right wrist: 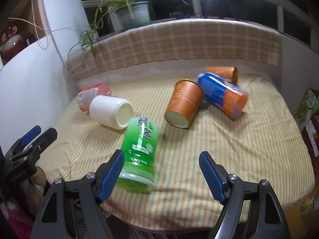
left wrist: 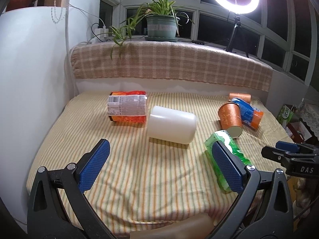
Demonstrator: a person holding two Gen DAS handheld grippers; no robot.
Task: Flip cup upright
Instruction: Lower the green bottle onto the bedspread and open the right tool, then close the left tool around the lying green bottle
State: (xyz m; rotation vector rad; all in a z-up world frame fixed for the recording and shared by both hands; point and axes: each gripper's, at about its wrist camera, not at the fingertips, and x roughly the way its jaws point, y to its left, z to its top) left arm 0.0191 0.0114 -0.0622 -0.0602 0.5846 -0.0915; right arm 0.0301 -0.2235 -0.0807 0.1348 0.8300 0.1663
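Nothing upright yet: every cup lying sideways ahead of both tools, left tool and right tool spread apart, clamping nothing.

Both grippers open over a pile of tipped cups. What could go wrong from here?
1. The green cup lies on its side beside the right gripper; a nudge could roll it off the near edge.
2. The striped cloth is wrinkled, so an uprighted white cup may stand unsteadily.
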